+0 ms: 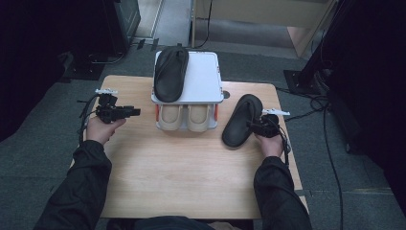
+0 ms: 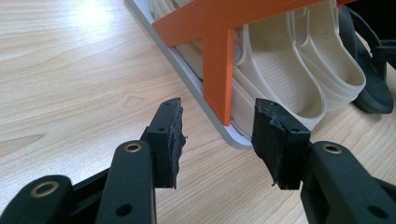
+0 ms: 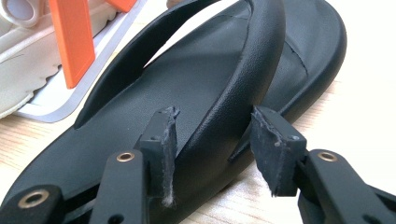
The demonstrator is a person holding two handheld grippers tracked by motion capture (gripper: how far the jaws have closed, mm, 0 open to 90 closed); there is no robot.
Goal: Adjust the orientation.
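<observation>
The right gripper (image 1: 259,125), jaws apart around the strap of the black sandal (image 1: 242,120) at 3 o'clock; its pair (image 1: 171,73) is already on the rack (image 1: 203,81), this one is left

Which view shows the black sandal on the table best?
The high view: the whole black sandal lies beside the shoe rack. The right gripper view shows its strap between the open right claw; the left gripper view shows an edge.

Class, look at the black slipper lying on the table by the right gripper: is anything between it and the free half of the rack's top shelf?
Nothing visible: the black slipper lies beside the rack, whose top shelf is bare on that side.
</observation>
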